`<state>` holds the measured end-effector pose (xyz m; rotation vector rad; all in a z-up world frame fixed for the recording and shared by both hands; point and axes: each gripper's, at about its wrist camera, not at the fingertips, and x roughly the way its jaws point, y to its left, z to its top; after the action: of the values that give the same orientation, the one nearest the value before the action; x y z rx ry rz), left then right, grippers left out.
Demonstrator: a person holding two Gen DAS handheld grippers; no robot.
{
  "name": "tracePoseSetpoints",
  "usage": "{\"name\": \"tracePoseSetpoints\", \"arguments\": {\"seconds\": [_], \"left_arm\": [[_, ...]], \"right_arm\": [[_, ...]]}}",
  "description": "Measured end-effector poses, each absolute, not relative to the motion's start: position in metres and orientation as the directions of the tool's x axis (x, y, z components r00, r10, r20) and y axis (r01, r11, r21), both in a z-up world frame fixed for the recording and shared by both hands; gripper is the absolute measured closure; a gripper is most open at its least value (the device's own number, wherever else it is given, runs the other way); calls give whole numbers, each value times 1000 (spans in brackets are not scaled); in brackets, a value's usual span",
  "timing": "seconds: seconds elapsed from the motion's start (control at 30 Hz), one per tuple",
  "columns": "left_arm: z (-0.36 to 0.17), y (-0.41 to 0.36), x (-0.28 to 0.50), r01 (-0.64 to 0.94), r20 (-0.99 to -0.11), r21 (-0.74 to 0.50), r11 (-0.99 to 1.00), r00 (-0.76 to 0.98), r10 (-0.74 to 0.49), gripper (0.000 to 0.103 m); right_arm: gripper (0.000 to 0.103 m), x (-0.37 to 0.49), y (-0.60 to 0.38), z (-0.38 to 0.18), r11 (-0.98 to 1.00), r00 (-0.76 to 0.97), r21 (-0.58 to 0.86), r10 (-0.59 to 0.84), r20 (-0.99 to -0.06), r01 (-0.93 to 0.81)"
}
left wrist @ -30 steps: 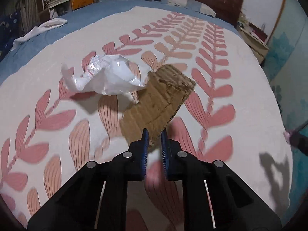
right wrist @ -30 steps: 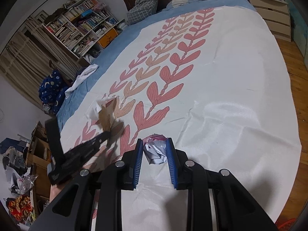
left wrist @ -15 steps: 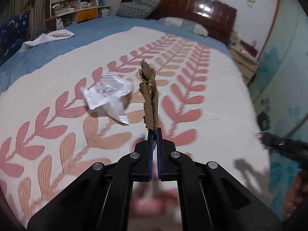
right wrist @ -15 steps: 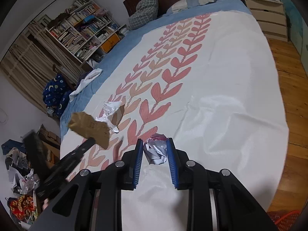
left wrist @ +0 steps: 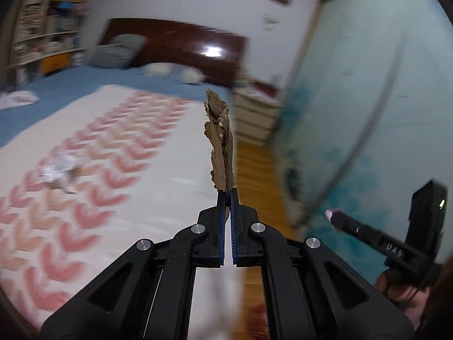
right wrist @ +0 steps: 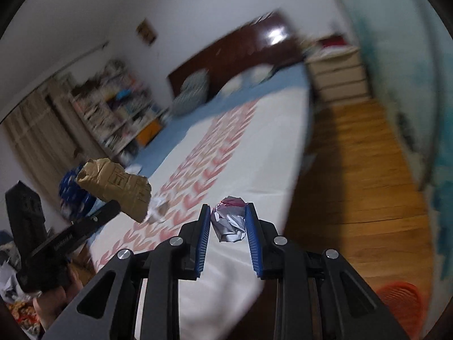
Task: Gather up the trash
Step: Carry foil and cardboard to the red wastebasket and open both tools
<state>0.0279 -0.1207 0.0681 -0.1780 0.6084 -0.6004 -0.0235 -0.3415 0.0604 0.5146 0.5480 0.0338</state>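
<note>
left tool point(left wrist: 228, 195) shut on cardboard point(left wrist: 220, 141), lifted off bed point(left wrist: 158, 192)

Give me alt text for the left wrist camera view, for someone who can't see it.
The left gripper is shut on a torn piece of brown cardboard, held upright on edge above a bed with a white, pink-leaf-patterned cover. A crumpled white wrapper lies on the cover at left; the right gripper shows at the lower right. The background is motion-blurred.

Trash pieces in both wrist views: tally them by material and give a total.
Torn brown cardboard piece, in the left gripper: 1
Crumpled foil wrapper ball, in the right gripper: 1
Crumpled white plastic wrapper, on the bed: 1
Total: 3
</note>
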Motion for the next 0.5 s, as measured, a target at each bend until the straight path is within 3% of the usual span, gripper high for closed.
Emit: {"name": "tracePoseSetpoints", "arguments": {"seconds": [0.13, 0.23, 0.4, 0.5], "left_arm": [[78, -170, -15, 629, -391, -525, 573, 420, -819, 100], [75, -208, -37, 669, -382, -575, 471, 290, -877, 100], [30, -295, -69, 691, -518, -548, 472, 163, -840, 100], [-29, -351, -83, 683, -676, -484, 548, 106, -729, 100]], "right_arm": [[76, -122, -409, 62, 839, 867, 483, 26, -497, 252], [76, -179, -450, 51, 837, 828, 447, -14, -561, 317], [76, -238, -489, -8, 829, 722, 359, -76, -687, 429], [77, -259, -511, -59, 794, 650, 339, -90, -754, 504]]}}
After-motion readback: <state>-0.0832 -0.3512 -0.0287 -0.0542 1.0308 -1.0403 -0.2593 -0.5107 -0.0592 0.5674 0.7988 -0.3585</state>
